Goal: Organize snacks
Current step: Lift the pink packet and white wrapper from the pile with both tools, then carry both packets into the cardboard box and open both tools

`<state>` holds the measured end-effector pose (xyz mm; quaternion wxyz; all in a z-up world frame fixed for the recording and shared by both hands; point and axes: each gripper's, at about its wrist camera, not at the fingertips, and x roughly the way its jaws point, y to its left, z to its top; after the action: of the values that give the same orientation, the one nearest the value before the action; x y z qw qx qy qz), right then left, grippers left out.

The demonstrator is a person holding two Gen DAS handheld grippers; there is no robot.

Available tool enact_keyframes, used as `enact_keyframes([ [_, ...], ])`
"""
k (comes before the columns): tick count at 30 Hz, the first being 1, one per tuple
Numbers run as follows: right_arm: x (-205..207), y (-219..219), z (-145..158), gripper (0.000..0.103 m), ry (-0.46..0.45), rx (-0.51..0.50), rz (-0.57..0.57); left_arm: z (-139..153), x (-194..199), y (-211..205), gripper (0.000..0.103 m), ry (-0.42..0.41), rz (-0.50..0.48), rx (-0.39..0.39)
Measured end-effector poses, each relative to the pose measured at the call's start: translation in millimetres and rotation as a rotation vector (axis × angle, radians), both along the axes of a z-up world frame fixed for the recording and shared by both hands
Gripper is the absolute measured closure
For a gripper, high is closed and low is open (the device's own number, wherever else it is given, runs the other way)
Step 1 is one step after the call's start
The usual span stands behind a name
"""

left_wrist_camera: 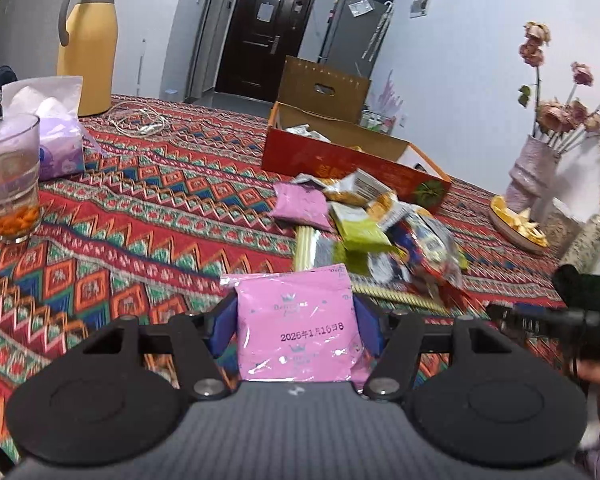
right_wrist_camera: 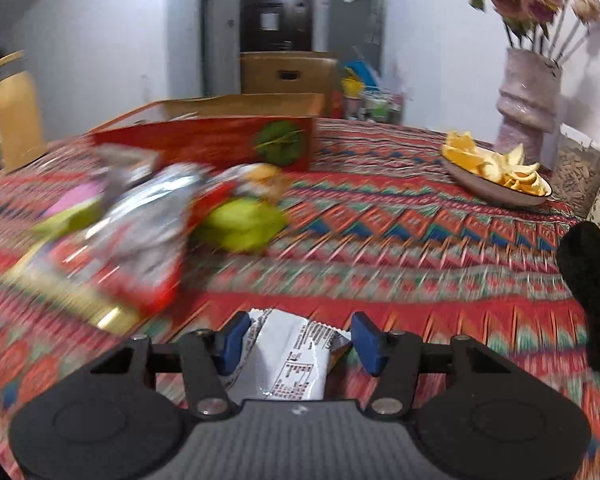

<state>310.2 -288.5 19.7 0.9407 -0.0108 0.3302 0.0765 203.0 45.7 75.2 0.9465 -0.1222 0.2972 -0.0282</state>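
Observation:
My left gripper (left_wrist_camera: 294,308) is shut on a pink snack packet (left_wrist_camera: 296,332), which fills the gap between its blue pads and is held above the patterned tablecloth. Just beyond lies a pile of snack packets (left_wrist_camera: 364,216) with a second pink packet (left_wrist_camera: 300,204), in front of an open red box (left_wrist_camera: 340,164). My right gripper (right_wrist_camera: 300,328) is shut on a white printed packet (right_wrist_camera: 284,360), which stays sharp while the table blurs. In the right wrist view the pile (right_wrist_camera: 148,216) is to the left and the red box (right_wrist_camera: 220,140) behind it.
A glass of drink (left_wrist_camera: 10,184), a purple tissue pack (left_wrist_camera: 56,136), a yellow thermos jug (left_wrist_camera: 88,44) and a white cable (left_wrist_camera: 140,122) stand at the left. A vase of flowers (right_wrist_camera: 528,92) and a plate of orange peel (right_wrist_camera: 496,172) stand at the right.

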Motion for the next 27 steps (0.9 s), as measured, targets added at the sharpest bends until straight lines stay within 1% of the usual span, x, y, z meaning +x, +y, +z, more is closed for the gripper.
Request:
enact_keyframes([
  [3,-51,18,6,0.048,-0.028,0.009,0.046,-2,-15,-4,0.041,0.001,-0.020,-0.011],
  [6,-94,32,15,0.048,-0.086,0.014,0.081,-1,-31,-11,0.041,-0.015,-0.047,-0.007],
  [10,-129,35,29,0.048,-0.125,0.045,0.111,-1,-45,-19,0.041,-0.022,-0.073,0.007],
  [13,-140,32,40,0.048,-0.148,0.060,0.116,1,-46,-22,0.041,-0.025,-0.080,0.014],
  [16,-139,27,53,0.048,-0.178,0.078,0.111,8,-39,-25,0.041,-0.041,-0.086,0.027],
  [20,-119,24,74,0.048,-0.214,0.100,0.137,27,-10,-23,0.041,-0.068,-0.115,0.018],
  [24,-71,23,101,0.048,-0.241,0.099,0.187,53,40,-19,0.041,-0.094,-0.138,0.018],
  [27,-21,26,124,0.048,-0.265,0.089,0.236,76,95,-16,0.041,-0.121,-0.166,0.021],
])
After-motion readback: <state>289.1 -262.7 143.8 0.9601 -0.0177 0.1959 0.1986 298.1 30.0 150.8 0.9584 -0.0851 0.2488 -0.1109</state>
